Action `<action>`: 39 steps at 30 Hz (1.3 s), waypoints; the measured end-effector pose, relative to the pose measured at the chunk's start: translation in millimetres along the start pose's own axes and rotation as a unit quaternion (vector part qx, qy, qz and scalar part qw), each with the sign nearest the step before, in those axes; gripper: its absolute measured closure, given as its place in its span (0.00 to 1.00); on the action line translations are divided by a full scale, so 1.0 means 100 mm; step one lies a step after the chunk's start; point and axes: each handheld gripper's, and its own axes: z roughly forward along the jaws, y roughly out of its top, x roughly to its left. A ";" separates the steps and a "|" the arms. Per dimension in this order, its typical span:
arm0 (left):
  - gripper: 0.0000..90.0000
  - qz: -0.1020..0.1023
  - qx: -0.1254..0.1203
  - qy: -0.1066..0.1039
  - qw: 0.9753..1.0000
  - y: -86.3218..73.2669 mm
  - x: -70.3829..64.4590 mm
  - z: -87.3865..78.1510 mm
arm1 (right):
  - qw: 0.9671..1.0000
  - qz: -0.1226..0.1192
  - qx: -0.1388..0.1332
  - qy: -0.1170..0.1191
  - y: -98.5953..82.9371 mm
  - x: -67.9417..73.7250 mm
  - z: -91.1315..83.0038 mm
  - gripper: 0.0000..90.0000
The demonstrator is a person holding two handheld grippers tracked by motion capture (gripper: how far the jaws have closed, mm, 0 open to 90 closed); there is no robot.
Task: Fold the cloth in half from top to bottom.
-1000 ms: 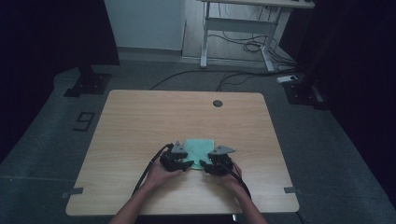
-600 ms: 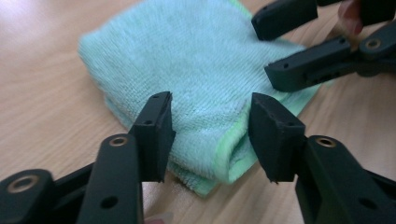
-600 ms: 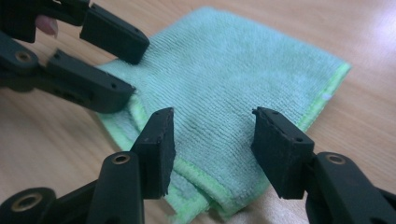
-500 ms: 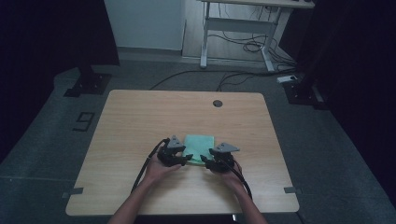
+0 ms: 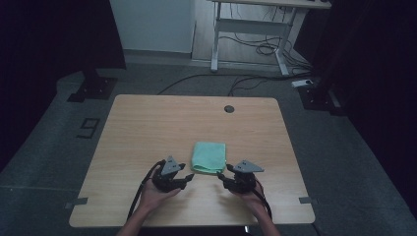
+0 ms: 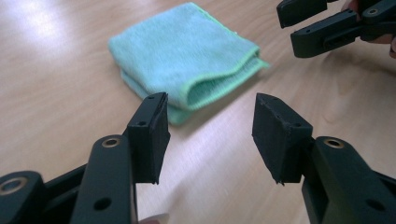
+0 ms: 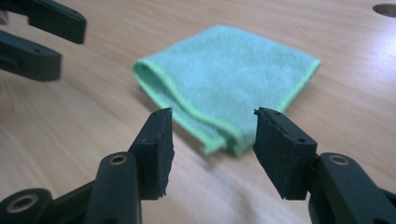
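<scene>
A folded teal microfibre cloth point(image 5: 209, 157) is lying on the wooden table point(image 5: 147, 128), near the person's edge, w/ both grippers sitting just behind its near corners. Left gripper point(image 6: 210, 135) is pointing fwd-right at the near-left corner, jaws spread, nothing btwn them; right gripper point(image 7: 212, 140) is pointing fwd-left at the near-right corner, also released. Both look about equally near, not touching the cloth. No containers on the table.

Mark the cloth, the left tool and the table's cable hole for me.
cloth point(image 5: 209, 157), high view, middle of its top face
left tool point(image 5: 188, 178), high view, between its open tips
cable hole point(image 5: 229, 108), high view, centre of the dark round hole
</scene>
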 end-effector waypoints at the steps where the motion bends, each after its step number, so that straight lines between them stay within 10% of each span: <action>1: 0.51 0.000 0.001 0.001 1.000 -0.02 0.00 -0.02 | 1.000 -0.002 0.002 0.000 -0.03 0.01 -0.03 0.52; 23: 0.50 -0.028 0.010 0.030 0.999 -0.50 0.11 -0.37 | 0.999 -0.001 0.032 -0.033 -0.42 -0.14 -0.48 0.46; 39: 0.48 -0.026 0.015 0.038 0.999 -0.53 0.12 -0.39 | 0.999 0.011 0.027 -0.037 -0.45 -0.21 -0.53 0.44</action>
